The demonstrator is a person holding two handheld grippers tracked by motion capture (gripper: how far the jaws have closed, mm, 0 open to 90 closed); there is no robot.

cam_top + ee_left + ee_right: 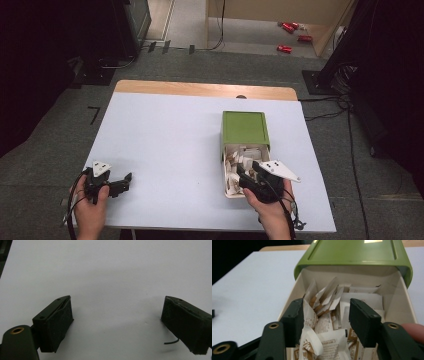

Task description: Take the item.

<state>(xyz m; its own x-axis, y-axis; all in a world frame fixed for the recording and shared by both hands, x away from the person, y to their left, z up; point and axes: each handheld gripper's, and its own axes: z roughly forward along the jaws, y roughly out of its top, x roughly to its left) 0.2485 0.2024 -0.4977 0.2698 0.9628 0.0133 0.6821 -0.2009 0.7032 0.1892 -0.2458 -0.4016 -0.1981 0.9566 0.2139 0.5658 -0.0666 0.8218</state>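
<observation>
A green box (245,127) lies on the right half of the pale table (170,145), with its cream drawer (224,170) pulled out toward me. The drawer (398,297) holds several white-and-brown paper sachets (329,340) in a loose heap. My right gripper (246,169) reaches down into the drawer. In the right gripper view its jaws (327,305) stand partly apart with sachets between them; one sachet touches the left pad, and the right pad stands apart from them. My left gripper (126,181) rests near the table's front left, and its jaws (116,322) are wide apart over bare table.
The green box's lid (354,252) overhangs the drawer's far end. A wooden strip (200,89) runs along the table's far edge. Red cans (287,27) lie on the floor beyond, and cables (325,116) trail over the floor at the right.
</observation>
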